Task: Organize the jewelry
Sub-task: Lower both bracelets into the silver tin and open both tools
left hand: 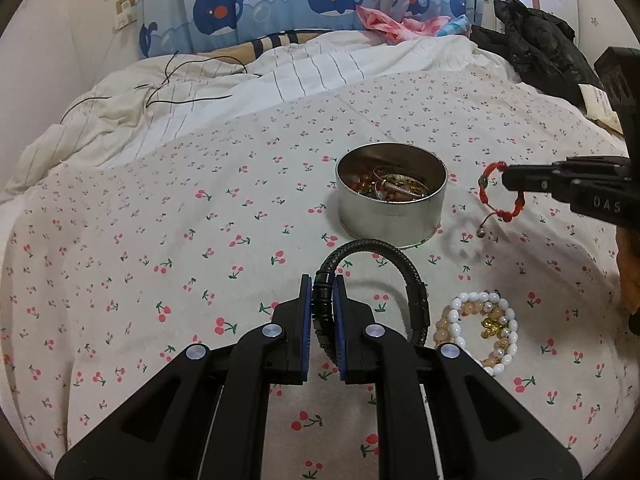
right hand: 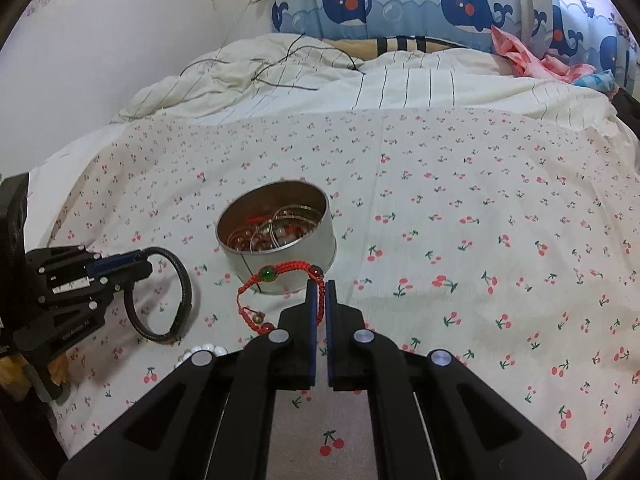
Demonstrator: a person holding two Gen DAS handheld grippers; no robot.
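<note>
A round metal tin (left hand: 391, 196) with several bracelets inside stands on the cherry-print sheet; it also shows in the right wrist view (right hand: 280, 240). My left gripper (left hand: 323, 280) is shut on a black braided leather bracelet (left hand: 412, 280), held above the sheet in front of the tin, and both show in the right wrist view (right hand: 140, 264), the bracelet (right hand: 176, 300) hanging from it. My right gripper (right hand: 321, 284) is shut on a red woven cord bracelet (right hand: 280, 272) with a green bead, right of the tin; gripper (left hand: 505, 176) and bracelet (left hand: 502, 192) show from the left wrist.
Beaded bracelets of white, peach and gold beads (left hand: 480, 328) lie on the sheet near the front right. A rumpled striped duvet (left hand: 200, 92) with black cords lies at the back. A black jacket (left hand: 540, 44) sits at the far right.
</note>
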